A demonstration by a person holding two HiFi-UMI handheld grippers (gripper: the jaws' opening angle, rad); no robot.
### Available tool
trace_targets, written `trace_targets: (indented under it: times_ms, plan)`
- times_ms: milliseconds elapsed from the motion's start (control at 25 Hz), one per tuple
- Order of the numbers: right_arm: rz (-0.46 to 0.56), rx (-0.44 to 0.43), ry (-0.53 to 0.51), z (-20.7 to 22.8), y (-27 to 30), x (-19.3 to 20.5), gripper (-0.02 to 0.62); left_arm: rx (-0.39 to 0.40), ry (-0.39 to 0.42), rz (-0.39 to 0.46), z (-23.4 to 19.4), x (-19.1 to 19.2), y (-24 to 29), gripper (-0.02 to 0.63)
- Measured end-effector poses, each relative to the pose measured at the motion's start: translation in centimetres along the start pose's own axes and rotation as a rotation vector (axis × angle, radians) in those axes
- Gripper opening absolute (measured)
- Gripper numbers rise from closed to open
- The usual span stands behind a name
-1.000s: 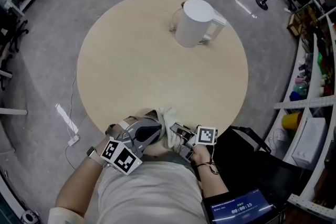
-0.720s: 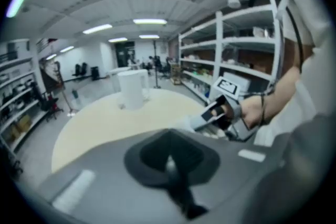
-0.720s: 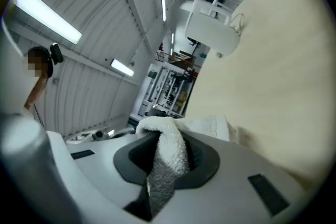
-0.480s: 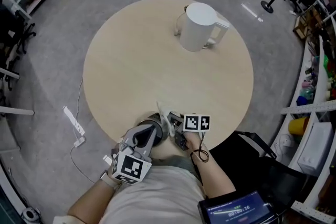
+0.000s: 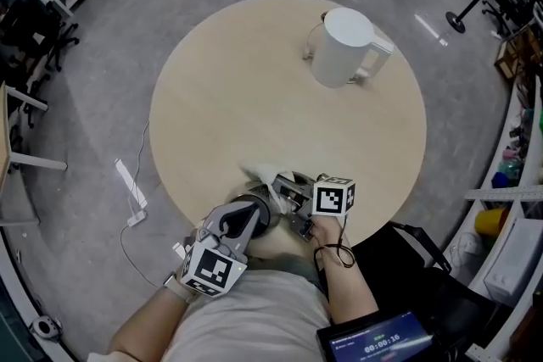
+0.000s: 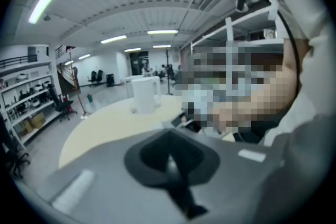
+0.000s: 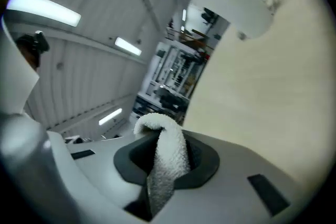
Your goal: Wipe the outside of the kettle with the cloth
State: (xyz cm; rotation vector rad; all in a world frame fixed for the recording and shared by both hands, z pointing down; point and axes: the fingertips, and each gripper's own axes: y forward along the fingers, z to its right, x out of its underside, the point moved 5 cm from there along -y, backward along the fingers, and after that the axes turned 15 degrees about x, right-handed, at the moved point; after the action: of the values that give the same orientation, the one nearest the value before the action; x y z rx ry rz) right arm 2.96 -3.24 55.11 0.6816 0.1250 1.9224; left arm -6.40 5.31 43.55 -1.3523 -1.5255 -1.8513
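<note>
A white kettle stands upright at the far right of the round wooden table, its handle turned right. It also shows small in the left gripper view and at the top of the right gripper view. My right gripper is at the table's near edge, shut on a white terry cloth; the cloth hangs folded between its jaws. My left gripper sits just left of it, jaws closed on nothing. Both are far from the kettle.
A black bag lies on the floor at the near right. Shelving runs along the right side. A cable and power strip lie on the grey floor to the left of the table.
The right gripper has carried the cloth a little forward over the table's near edge. The left gripper has drawn back from the cloth. The kettle stays put; the head camera shifted.
</note>
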Motion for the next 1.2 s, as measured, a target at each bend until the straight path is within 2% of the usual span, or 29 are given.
trace_targets:
  times_ms: [40,80,160,200,240,320,360,400,480,520,560,600,640,680,800,840,880,960,1040,1120,1200]
  plan:
    - [0.010,-0.021,-0.017,-0.5,0.1,-0.4,0.066,-0.001,0.001,-0.001,0.0,0.0,-0.1,0.000]
    - [-0.028,0.033,-0.004,0.9,0.8,0.1,0.066,-0.001,0.001,-0.002,-0.1,-0.1,-0.1,0.000]
    - [-0.143,0.234,0.036,5.4,2.4,2.5,0.066,0.000,-0.001,0.000,-0.1,-0.1,0.0,0.000]
    - [-0.138,0.276,0.036,5.8,2.3,3.0,0.066,0.001,-0.002,0.002,0.0,-0.1,0.0,0.000]
    - [-0.074,0.254,0.010,4.4,1.4,2.7,0.066,0.001,-0.004,0.002,0.1,-0.1,0.0,0.000]
    - [0.109,0.108,-0.043,0.2,-1.6,2.0,0.066,-0.003,-0.011,-0.006,0.2,0.1,-0.1,0.000]
    - [0.161,0.060,-0.016,-0.4,-2.8,2.3,0.066,-0.005,-0.013,-0.011,0.2,0.3,-0.2,0.000]
    - [0.163,0.075,0.046,0.7,-3.4,3.5,0.066,-0.006,-0.012,-0.011,0.1,0.2,-0.3,0.000]
    - [0.088,0.214,0.179,4.2,-3.6,6.0,0.066,-0.004,-0.004,-0.001,0.0,-0.1,-0.3,0.000]
    - [0.094,0.212,0.208,3.8,-4.1,6.3,0.066,-0.002,-0.004,0.003,0.1,-0.2,-0.2,0.000]
    - [0.152,0.121,0.208,1.5,-5.0,5.8,0.066,-0.002,-0.004,0.006,0.1,-0.2,-0.2,0.000]
    - [0.230,-0.014,0.183,-1.5,-5.8,4.8,0.066,-0.004,-0.002,0.006,0.0,-0.2,-0.1,0.000]
    - [0.285,-0.110,0.137,-3.8,-6.4,4.0,0.066,-0.007,-0.001,0.004,0.0,-0.1,0.0,0.000]
    - [0.297,-0.107,0.078,-4.5,-6.5,3.8,0.066,-0.007,0.001,0.001,-0.1,-0.1,0.2,-0.002]
    - [0.227,0.217,-0.104,-3.1,-6.4,3.0,0.066,0.046,0.018,0.013,-0.1,-0.3,1.1,-0.008]
    - [0.249,0.237,-0.173,-4.2,-6.7,2.0,0.066,0.078,0.019,0.033,-0.2,-0.7,1.5,-0.009]
    - [0.291,0.213,-0.235,-5.9,-7.0,0.8,0.066,0.111,0.008,0.064,-0.6,-1.1,1.9,-0.009]
    - [0.344,0.204,-0.352,-8.0,-6.9,-1.6,0.066,0.163,-0.056,0.145,-1.9,-1.8,2.6,-0.009]
    - [0.291,0.316,-0.440,-7.2,-6.0,-2.9,0.066,0.181,-0.124,0.155,-2.8,-1.9,2.5,0.000]
    - [0.242,0.396,-0.493,-7.2,-5.4,-3.8,0.066,0.132,-0.151,0.095,-2.3,-0.8,0.7,0.000]
    - [0.254,0.377,-0.586,-9.1,-5.3,-4.6,0.066,0.052,-0.224,0.054,-1.0,1.8,-2.1,0.000]
